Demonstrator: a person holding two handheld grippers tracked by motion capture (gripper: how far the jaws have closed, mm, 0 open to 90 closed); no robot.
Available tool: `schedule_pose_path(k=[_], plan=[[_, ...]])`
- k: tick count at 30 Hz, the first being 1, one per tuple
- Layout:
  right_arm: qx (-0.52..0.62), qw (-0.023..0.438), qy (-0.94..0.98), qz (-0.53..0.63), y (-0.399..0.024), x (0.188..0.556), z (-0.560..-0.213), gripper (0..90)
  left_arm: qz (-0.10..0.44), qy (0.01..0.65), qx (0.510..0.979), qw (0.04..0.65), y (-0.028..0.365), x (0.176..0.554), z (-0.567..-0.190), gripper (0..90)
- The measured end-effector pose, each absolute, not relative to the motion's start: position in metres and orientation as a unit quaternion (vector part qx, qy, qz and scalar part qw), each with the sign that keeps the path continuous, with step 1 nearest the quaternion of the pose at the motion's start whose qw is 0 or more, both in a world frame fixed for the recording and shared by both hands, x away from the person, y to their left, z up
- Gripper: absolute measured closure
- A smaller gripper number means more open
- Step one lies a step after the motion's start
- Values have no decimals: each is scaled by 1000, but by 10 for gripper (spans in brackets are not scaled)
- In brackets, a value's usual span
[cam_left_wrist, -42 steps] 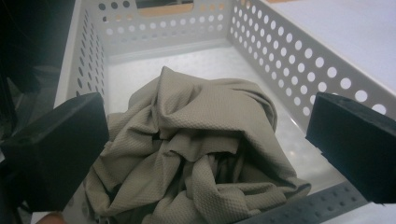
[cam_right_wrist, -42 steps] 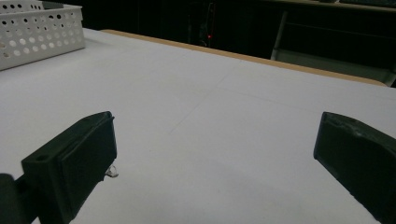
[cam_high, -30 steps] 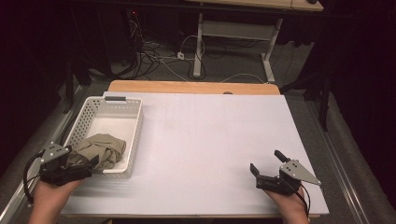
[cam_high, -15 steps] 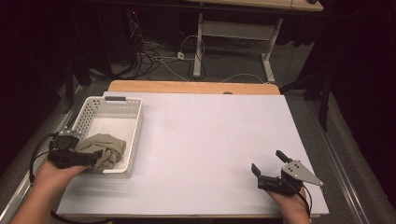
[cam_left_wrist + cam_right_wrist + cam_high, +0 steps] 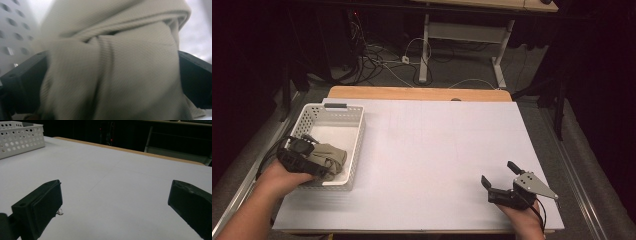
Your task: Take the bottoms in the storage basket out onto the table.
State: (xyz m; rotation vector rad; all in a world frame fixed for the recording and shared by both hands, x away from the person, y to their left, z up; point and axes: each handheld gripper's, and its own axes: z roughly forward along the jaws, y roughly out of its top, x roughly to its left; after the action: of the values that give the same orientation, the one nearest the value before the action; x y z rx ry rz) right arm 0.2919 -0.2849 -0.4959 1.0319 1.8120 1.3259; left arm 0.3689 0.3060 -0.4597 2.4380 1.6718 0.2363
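An olive-beige cloth [image 5: 331,154] lies bunched in the near end of a white perforated basket [image 5: 358,142] at the table's left. My left gripper [image 5: 322,164] reaches into the basket, jaws spread wide on either side of the cloth. Seen close in the left gripper view, the cloth [image 5: 112,57] bulges between the two black jaws, and the basket wall [image 5: 13,37] is behind at the left. My right gripper [image 5: 498,173] rests low near the front right of the table, open with nothing in it. The right gripper [image 5: 115,195] looks over bare white tabletop.
The white table surface [image 5: 437,145] stretches between the two hands, with a wooden strip along its far edge. The basket [image 5: 20,140] shows far off in the right gripper view. Cables and a desk frame lie on the dark floor beyond.
My left gripper has moved forward and to the right from the basket's near left corner into the basket, its jaws now around the cloth. The right gripper has stayed still.
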Motion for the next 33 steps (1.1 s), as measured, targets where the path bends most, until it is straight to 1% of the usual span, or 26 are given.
schedule_pose_path(k=[5, 9, 12, 16, 20, 26, 31, 33], plan=[[395, 327, 693, 506, -285, 292, -496, 0, 48, 563, 824, 45, 302, 383, -462, 0], [395, 327, 691, 509, -286, 293, -496, 0, 19, 569, 822, 25, 300, 396, -466, 0], [396, 327, 691, 509, -286, 293, -495, 0, -7, 572, 820, 19, 300, 403, -469, 0], [397, 327, 690, 510, -287, 292, -495, 0, -21, 578, 815, 15, 301, 410, -471, 0], [399, 326, 689, 509, -288, 292, -495, 0, -12, 575, 818, 7, 298, 413, -478, 0], [400, 324, 691, 508, -287, 293, -496, 0, -2, 560, 828, -36, 289, 416, -483, 0], [396, 324, 692, 509, -285, 292, -496, 0, 3, 561, 826, -50, 287, 418, -486, 0], [397, 323, 693, 508, -286, 292, -496, 0, 9, 564, 824, -51, 286, 418, -486, 20]])
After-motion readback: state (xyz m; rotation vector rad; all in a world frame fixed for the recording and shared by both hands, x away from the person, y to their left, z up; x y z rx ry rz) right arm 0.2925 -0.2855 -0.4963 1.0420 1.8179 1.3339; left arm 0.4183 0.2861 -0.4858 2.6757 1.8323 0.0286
